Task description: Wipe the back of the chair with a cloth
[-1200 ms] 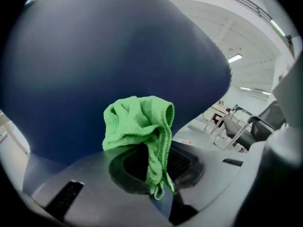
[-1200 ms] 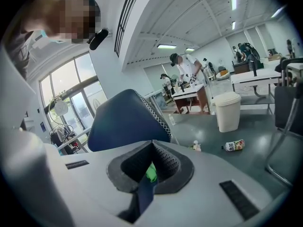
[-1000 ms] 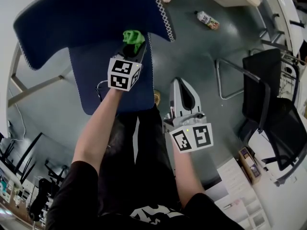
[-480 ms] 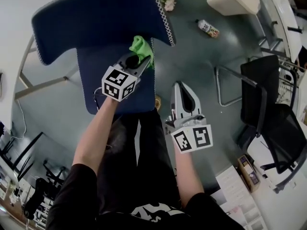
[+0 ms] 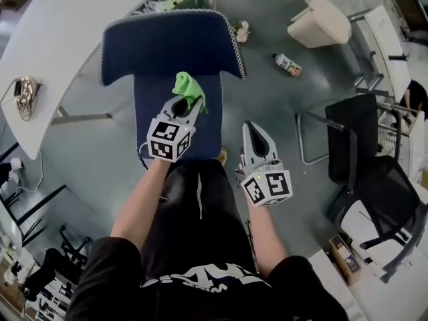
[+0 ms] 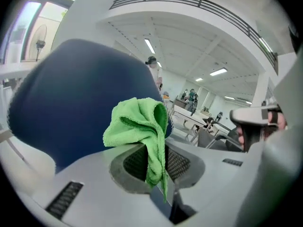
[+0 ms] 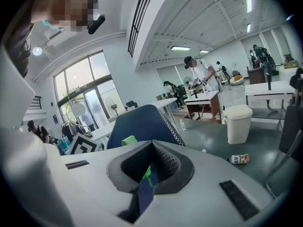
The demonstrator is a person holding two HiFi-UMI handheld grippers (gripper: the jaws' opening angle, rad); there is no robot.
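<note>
Ringing chair (image 5: 170,45) and cloth (image 5: 188,87) stand table (image 5: 60,39), bin (image 5: 319,24), bottle (image 5: 287,63).

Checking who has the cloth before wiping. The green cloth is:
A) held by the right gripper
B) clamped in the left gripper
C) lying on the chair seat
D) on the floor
B: the left gripper has its jaws shut on the green cloth.
</note>
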